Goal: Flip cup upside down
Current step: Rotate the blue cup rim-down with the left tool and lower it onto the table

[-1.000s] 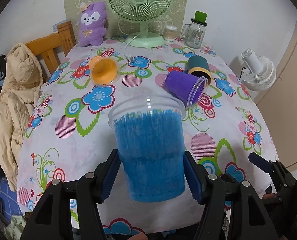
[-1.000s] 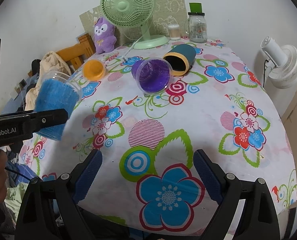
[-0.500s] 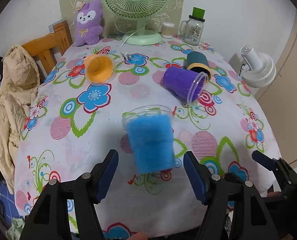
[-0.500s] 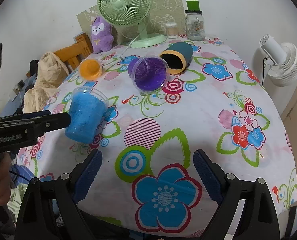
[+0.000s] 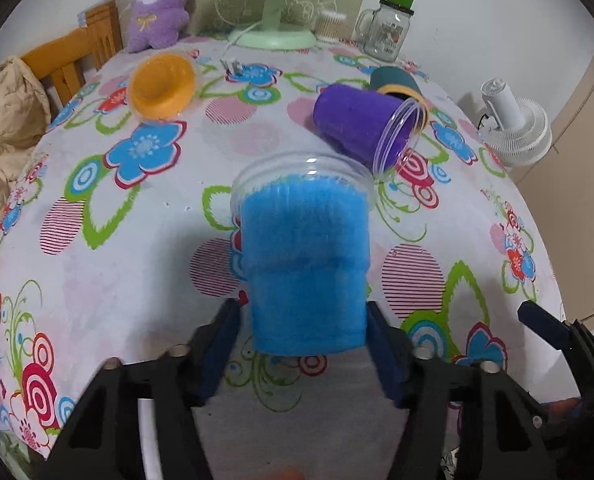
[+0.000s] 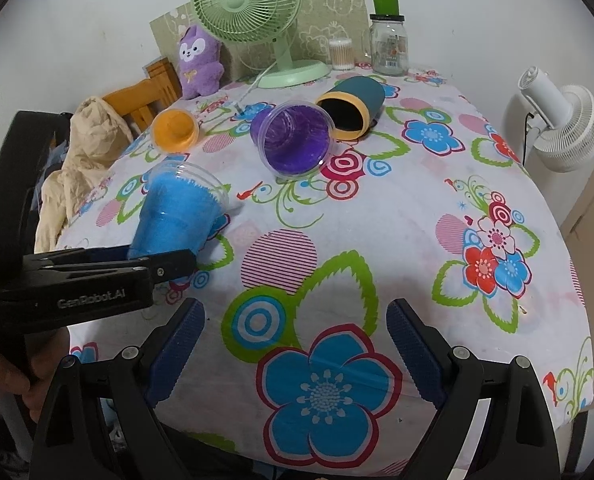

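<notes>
Flowered tablecloth (image 6: pixel 397 216) over a table against a white wall. Blue cup (image 5: pixel 305 256) lying on its side near the front left edge, clear rim pointing away toward the far end. Left gripper (image 5: pixel 303 332) closed in around the cup's base, pads at both sides; firm contact hard to tell. Right gripper (image 6: pixel 295 344) spread wide over bare cloth, holding nothing. Farther back: purple cup (image 6: pixel 293 140) and teal cup (image 6: pixel 351 106) on their sides, orange cup (image 6: pixel 175 129) at left, green fan (image 6: pixel 253 12), plush toy (image 6: pixel 199 62), glass jar (image 6: pixel 389 44).
</notes>
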Demonstrator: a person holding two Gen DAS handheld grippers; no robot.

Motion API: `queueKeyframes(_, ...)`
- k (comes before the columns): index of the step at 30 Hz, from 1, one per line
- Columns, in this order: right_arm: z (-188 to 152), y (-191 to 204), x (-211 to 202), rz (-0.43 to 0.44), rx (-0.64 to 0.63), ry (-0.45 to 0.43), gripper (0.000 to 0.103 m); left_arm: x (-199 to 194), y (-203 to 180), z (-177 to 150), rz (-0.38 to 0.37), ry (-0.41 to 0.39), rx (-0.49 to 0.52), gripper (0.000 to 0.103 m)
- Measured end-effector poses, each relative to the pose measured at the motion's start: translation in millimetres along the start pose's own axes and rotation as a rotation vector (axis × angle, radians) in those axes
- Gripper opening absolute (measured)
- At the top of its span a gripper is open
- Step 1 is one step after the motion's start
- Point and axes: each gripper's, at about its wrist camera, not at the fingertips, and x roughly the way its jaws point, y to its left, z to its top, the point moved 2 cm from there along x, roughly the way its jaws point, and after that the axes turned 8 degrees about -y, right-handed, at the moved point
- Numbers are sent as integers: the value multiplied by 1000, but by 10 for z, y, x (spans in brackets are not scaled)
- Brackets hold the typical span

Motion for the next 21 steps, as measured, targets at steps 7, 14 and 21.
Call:
queueKeyframes(7, 8, -9, 52, 4, 6, 7, 94, -131, 59, 93, 9, -14, -8, 55)
queueKeyframes(14, 11, 32, 75, 20, 1, 7, 94, -418, 65, 191, 30, -13, 28, 56)
queueKeyframes(21, 15, 62, 94, 31, 1, 5, 94, -554, 70, 210, 47, -25, 58, 56)
